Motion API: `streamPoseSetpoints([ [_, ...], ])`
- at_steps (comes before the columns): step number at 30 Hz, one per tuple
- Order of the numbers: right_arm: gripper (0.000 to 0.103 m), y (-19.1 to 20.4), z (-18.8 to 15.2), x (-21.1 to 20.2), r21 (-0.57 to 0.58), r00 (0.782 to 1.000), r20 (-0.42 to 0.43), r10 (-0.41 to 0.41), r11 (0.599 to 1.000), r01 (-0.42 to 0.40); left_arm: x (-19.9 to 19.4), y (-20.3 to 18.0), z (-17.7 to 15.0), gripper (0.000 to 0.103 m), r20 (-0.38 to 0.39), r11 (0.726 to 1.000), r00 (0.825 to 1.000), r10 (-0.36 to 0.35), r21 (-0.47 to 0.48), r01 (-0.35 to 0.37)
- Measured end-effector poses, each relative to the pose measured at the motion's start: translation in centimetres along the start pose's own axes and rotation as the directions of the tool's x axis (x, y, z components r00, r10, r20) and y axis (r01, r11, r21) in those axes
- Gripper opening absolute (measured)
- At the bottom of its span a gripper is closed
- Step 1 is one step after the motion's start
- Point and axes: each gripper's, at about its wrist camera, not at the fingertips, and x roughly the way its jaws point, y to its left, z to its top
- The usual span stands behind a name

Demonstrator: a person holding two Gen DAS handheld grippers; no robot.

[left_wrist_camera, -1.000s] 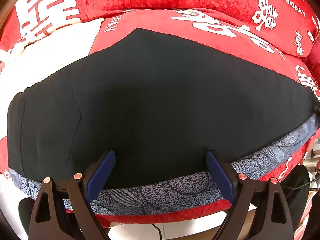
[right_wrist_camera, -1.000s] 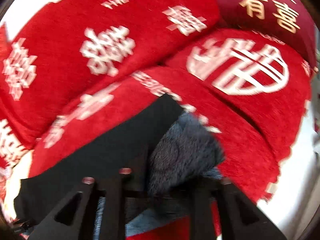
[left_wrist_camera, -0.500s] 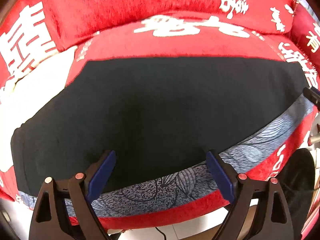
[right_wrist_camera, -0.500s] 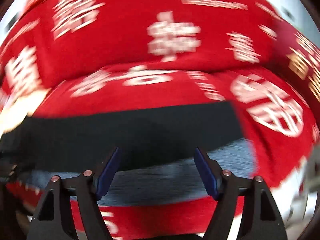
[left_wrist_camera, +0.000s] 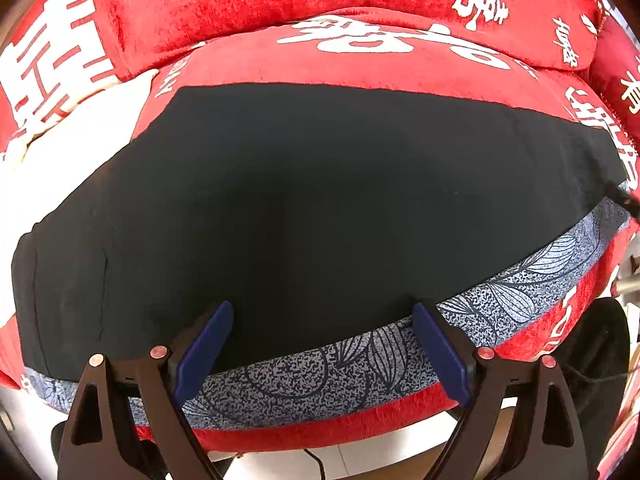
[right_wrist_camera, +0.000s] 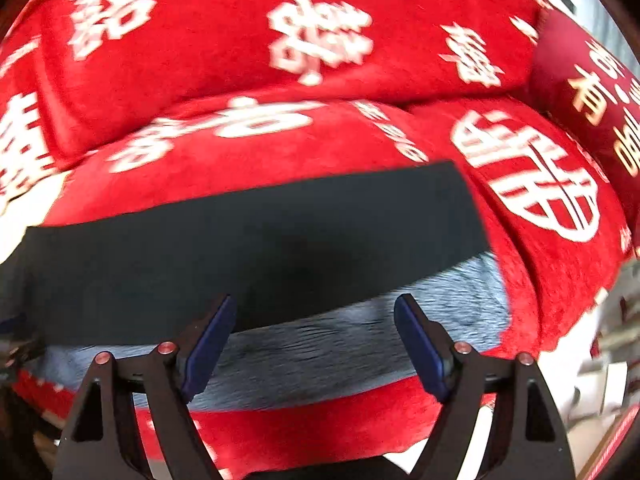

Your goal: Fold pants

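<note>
Hovering over the pants (left_wrist_camera: 312, 208), my left gripper (left_wrist_camera: 320, 344) has its jaws spread wide, gripping nothing. Pants lie flat across mid-frame on the red sofa (left_wrist_camera: 360, 68), grey patterned lining (left_wrist_camera: 320, 376) showing along the lower edge. My right gripper (right_wrist_camera: 316, 340) likewise gapes, unloaded.

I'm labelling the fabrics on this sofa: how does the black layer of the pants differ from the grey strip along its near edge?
The black layer is plain and broad; the grey patterned strip bears dark leaf outlines and shows only as a narrow band. The black lies over the grey, nearer the backrest. Both lie flat on the red sofa cushion.
</note>
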Motion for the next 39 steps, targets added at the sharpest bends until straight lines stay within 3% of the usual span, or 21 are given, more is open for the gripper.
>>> streamPoseSetpoints([
  [1, 0.084, -1.1, -0.6, 1.5, 0.046, 0.998, -0.055, -0.032, 0.998, 0.034, 0.1, 0.4, 0.1, 0.095, -0.004, 1.000, 1.000, -0.008, -0.013, 0.008],
  [2, 0.094, -2.6, -1.2, 2.5, 0.115, 0.996, -0.094, 0.001, 0.993, 0.010, 0.1, 0.9, 0.0, 0.096, -0.008, 1.000, 1.000, -0.002, -0.026, 0.002],
  [3, 0.095, -4.2, -1.8, 2.5, 0.206, 0.995, -0.082, 0.060, 0.978, -0.042, 0.1, 1.3, 0.0, 0.096, -0.006, 0.999, 1.000, -0.001, -0.034, 0.001],
  [4, 0.095, -5.1, -2.2, 2.5, 0.248, 0.992, -0.105, 0.069, 0.968, -0.041, -0.1, 1.6, -0.1, 0.096, -0.005, 0.999, 1.000, 0.001, -0.046, -0.002],
  [7, 0.094, -4.8, -2.2, 1.1, 0.210, 0.996, -0.093, 0.009, 0.978, 0.011, -0.5, 1.5, 0.1, 0.096, 0.003, 0.998, 1.000, 0.005, -0.065, -0.004],
  [8, 0.094, -4.0, -2.0, 0.2, 0.172, 0.998, -0.060, -0.006, 0.985, 0.016, -0.5, 1.1, 0.3, 0.096, 0.007, 0.998, 1.000, -0.002, -0.058, 0.002],
  [11, 0.094, 1.9, -1.1, -2.1, -0.048, 0.998, 0.029, 0.055, 0.997, -0.054, -0.4, -1.2, 0.4, 0.096, 0.016, 1.000, 1.000, -0.006, 0.024, 0.006],
  [14, 0.094, 9.0, -2.7, -1.9, -0.346, 0.991, -0.008, 0.131, 0.930, -0.126, 0.5, -2.3, 0.0, 0.096, 0.003, 0.996, 0.999, 0.033, 0.088, -0.033],
  [16, 0.094, 11.0, -4.3, -0.4, -0.456, 0.998, -0.022, 0.057, 0.888, -0.061, 0.7, -1.2, -0.4, 0.096, -0.010, 0.998, 1.000, 0.015, 0.068, -0.014],
  [17, 0.096, 10.7, -4.6, 0.6, -0.452, 0.998, -0.050, 0.033, 0.891, -0.052, 0.6, -0.7, -0.5, 0.096, -0.008, 0.998, 1.000, 0.018, 0.063, -0.017],
  [18, 0.099, 9.3, -4.5, 1.1, -0.390, 0.994, -0.077, 0.081, 0.915, -0.105, 0.6, -0.1, -0.7, 0.096, -0.007, 0.998, 1.000, 0.022, 0.058, -0.022],
  [19, 0.101, 7.3, -4.3, 1.3, -0.311, 0.993, -0.085, 0.084, 0.944, -0.107, 0.5, 0.8, -1.0, 0.096, -0.007, 0.998, 1.000, 0.030, 0.048, -0.030],
  [22, 0.102, 2.3, -3.9, 1.4, -0.176, 0.995, -0.100, -0.005, 0.984, -0.012, 0.2, 2.0, -1.6, 0.096, -0.002, 0.999, 0.999, 0.036, 0.028, -0.036],
  [25, 0.102, 0.6, -3.3, 0.0, -0.157, 0.995, -0.060, -0.078, 0.985, 0.068, -0.2, 1.2, -1.5, 0.096, -0.001, 0.999, 0.999, 0.049, 0.025, -0.048],
  [28, 0.102, 3.9, -2.3, -1.4, -0.171, 0.999, -0.011, 0.039, 0.984, -0.041, -0.8, -1.3, -0.7, 0.096, 0.012, 0.998, 1.000, -0.020, 0.055, 0.020],
  [31, 0.102, 9.9, -2.1, -1.0, -0.280, 0.991, -0.015, 0.135, 0.951, -0.134, 0.0, -3.1, 0.1, 0.096, 0.001, 0.995, 1.000, 0.013, 0.103, -0.013],
  [32, 0.102, 11.5, -2.4, -0.6, -0.312, 0.989, -0.037, 0.143, 0.938, -0.147, 0.9, -2.6, 0.2, 0.097, -0.018, 0.993, 0.998, 0.058, 0.101, -0.056],
  [33, 0.102, 12.6, -2.7, 0.1, -0.340, 0.988, -0.059, 0.142, 0.928, -0.154, 1.2, -1.8, 0.1, 0.101, -0.037, 0.997, 0.999, 0.038, 0.071, -0.035],
  [35, 0.102, 12.8, -2.9, 2.1, -0.354, 0.988, -0.109, 0.113, 0.924, -0.145, 0.8, 0.8, -0.2, 0.102, -0.043, 1.000, 0.999, 0.015, -0.007, -0.016],
  [37, 0.102, 10.7, -2.1, 3.1, -0.273, 0.980, -0.127, 0.155, 0.944, -0.185, -0.2, 3.1, -0.5, 0.102, -0.026, 0.997, 0.999, 0.040, -0.060, -0.042],
  [39, 0.102, 8.7, -0.8, 2.4, -0.206, 0.992, -0.100, 0.083, 0.973, -0.102, -1.1, 5.1, -0.4, 0.102, -0.006, 0.990, 0.997, 0.073, -0.117, -0.073],
])
